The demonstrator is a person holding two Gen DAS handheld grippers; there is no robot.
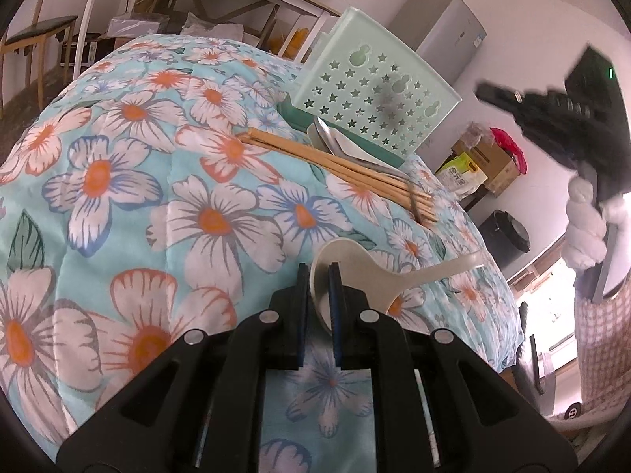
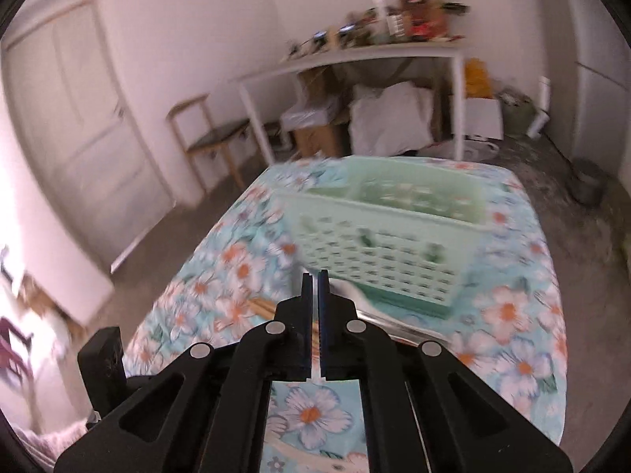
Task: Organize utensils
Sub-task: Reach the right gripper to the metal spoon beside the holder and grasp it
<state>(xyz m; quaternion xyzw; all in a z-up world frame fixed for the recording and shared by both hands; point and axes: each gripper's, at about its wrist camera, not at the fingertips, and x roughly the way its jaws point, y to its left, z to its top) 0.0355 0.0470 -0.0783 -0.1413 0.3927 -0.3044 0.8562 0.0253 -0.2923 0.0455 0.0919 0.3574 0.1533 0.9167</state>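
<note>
Nearest in the left wrist view, the left gripper is gripping a cream plastic spoon: its jaws are clamped on the rim of the spoon's bowl, and the handle is sticking out to the right, over the flower-patterned cloth that is covering the surface. Beyond the spoon, towards the pale green basket, a bundle of wooden chopsticks is lying on the cloth, with a metal spoon and a white spoon just in front of the basket's star-punched wall. The basket is standing on the far side of these, tilted in this view.

In the right wrist view, which is blurred, the right gripper is hanging above the cloth in front of the basket. Its jaws are together with nothing between them. Past them, the chopsticks are lying just before the basket.
</note>
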